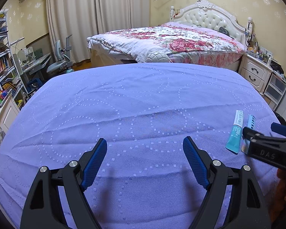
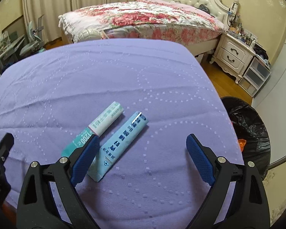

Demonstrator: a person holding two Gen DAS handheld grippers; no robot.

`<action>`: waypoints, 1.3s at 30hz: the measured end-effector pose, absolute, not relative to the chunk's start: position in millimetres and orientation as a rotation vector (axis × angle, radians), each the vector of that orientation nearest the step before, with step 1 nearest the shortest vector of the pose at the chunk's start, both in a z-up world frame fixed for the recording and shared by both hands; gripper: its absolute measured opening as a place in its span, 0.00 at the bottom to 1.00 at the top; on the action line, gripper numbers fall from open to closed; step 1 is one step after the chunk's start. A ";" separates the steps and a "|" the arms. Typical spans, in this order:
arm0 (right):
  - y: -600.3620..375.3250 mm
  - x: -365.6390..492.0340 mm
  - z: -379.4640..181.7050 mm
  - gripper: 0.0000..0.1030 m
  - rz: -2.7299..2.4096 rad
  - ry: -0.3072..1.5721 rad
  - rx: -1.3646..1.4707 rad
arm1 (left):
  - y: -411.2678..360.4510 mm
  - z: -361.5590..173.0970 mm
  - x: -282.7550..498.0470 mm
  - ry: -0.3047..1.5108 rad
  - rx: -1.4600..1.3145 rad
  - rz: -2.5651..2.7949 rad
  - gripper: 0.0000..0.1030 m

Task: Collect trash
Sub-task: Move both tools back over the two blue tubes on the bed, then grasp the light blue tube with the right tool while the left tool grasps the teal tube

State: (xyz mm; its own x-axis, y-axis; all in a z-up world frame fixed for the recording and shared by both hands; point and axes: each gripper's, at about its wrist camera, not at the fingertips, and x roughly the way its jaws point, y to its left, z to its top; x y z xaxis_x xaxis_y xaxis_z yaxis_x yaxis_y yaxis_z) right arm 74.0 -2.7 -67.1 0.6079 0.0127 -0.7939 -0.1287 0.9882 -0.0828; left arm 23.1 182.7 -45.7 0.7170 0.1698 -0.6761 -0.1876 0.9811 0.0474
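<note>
While both tongs hang over the lilac cloth-covered counter, nothing gripped.

Left tongs spread wide, empty, only bare cloth between the blue pads. Right tongs likewise wide apart and holding nothing; flat pale-blue printed packet lying just inside the left pad, teal-and-white printed tube-shaped packet just outside that pad, partly under its tip, the two nearly side by side. Black-bagged round trash bin on the floor beyond the right pad, off the counter's edge.
</note>
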 end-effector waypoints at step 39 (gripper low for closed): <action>-82.2 74.4 -63.9 0.20 0.215 0.891 -0.059 | 102.3 -48.3 58.3 0.752 0.047 -0.008 0.77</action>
State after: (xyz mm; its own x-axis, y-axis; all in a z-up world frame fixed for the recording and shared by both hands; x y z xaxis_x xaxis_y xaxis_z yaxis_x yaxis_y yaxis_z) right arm 74.4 -82.2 -63.9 0.6090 0.1617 -0.7765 -0.2105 0.9768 0.0382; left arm 58.3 102.3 -48.3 0.7305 0.0096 -0.6829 0.0244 0.9989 0.0402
